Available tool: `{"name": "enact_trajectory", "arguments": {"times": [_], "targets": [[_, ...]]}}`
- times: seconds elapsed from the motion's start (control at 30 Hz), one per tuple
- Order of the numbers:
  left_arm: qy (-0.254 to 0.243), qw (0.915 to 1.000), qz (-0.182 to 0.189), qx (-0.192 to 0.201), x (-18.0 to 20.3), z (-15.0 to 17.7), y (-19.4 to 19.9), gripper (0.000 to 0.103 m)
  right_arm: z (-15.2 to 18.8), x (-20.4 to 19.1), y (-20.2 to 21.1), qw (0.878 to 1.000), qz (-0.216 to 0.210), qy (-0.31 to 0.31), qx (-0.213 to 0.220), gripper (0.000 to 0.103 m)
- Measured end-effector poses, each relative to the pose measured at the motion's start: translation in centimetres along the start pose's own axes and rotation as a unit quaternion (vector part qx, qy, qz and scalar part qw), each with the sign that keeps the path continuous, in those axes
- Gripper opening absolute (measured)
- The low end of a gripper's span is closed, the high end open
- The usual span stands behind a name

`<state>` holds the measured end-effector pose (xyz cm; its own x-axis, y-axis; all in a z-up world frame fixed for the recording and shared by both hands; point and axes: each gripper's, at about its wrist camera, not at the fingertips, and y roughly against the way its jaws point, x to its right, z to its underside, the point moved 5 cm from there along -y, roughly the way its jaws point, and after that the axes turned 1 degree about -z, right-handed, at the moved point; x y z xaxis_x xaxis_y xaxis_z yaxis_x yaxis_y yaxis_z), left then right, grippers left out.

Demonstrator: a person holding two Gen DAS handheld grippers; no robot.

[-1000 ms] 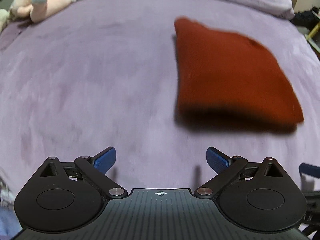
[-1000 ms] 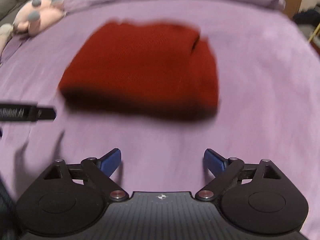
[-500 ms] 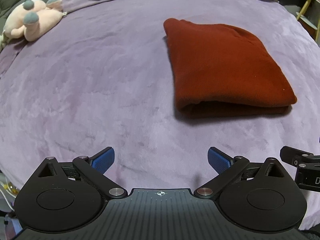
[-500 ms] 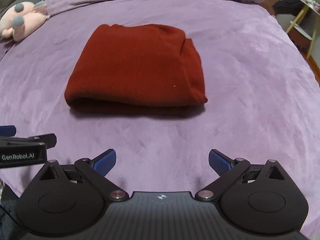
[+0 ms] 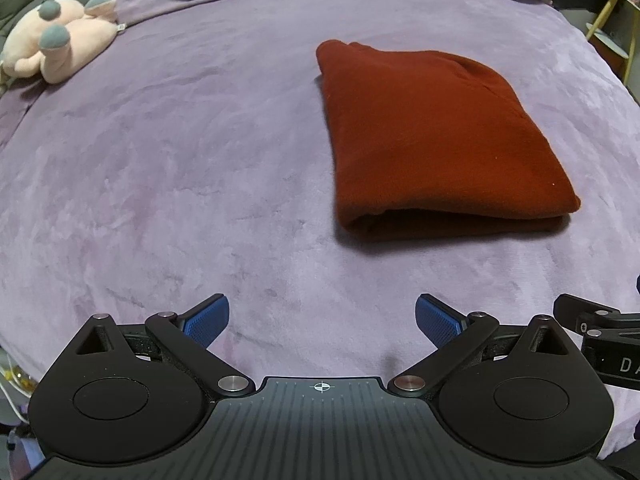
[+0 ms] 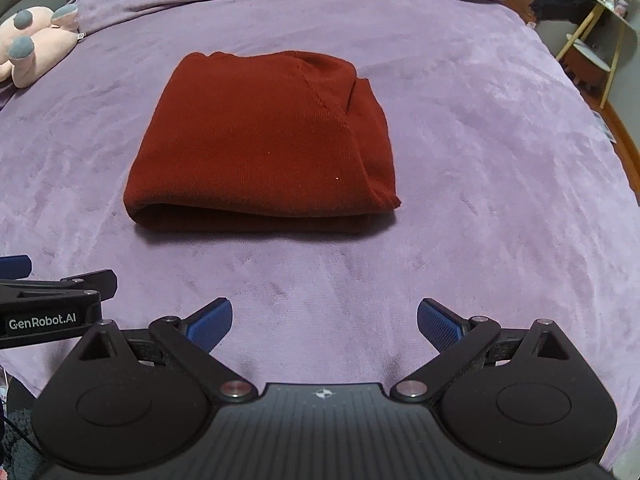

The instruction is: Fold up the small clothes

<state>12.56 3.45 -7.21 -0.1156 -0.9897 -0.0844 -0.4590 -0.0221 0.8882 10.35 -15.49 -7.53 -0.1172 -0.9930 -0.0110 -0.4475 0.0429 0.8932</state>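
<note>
Red folded garment (image 6: 260, 148) on purple blanket (image 6: 480, 160), left gripper (image 5: 322, 320) and right gripper (image 6: 324, 320) spread wide (both empty)

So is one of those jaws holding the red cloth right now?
No: the folded red garment lies by itself on the purple blanket, and both the right gripper and left gripper are open, well short of it.

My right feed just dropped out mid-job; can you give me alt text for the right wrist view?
A dark red garment lies folded into a neat rectangle on a purple bedspread. The right gripper is open, empty and short of it. The left gripper shows at the left edge, a pink plush toy far left.
</note>
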Motion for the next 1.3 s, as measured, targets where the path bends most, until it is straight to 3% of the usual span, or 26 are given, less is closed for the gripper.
{"name": "enact_trajectory", "arguments": {"times": [1.3], "targets": [[-0.007, 1.0000, 0.001, 0.000, 0.51, -0.03, 0.43, 0.102, -0.12, -0.10, 1.04, 1.000, -0.008, -0.001, 0.009, 0.099]]}}
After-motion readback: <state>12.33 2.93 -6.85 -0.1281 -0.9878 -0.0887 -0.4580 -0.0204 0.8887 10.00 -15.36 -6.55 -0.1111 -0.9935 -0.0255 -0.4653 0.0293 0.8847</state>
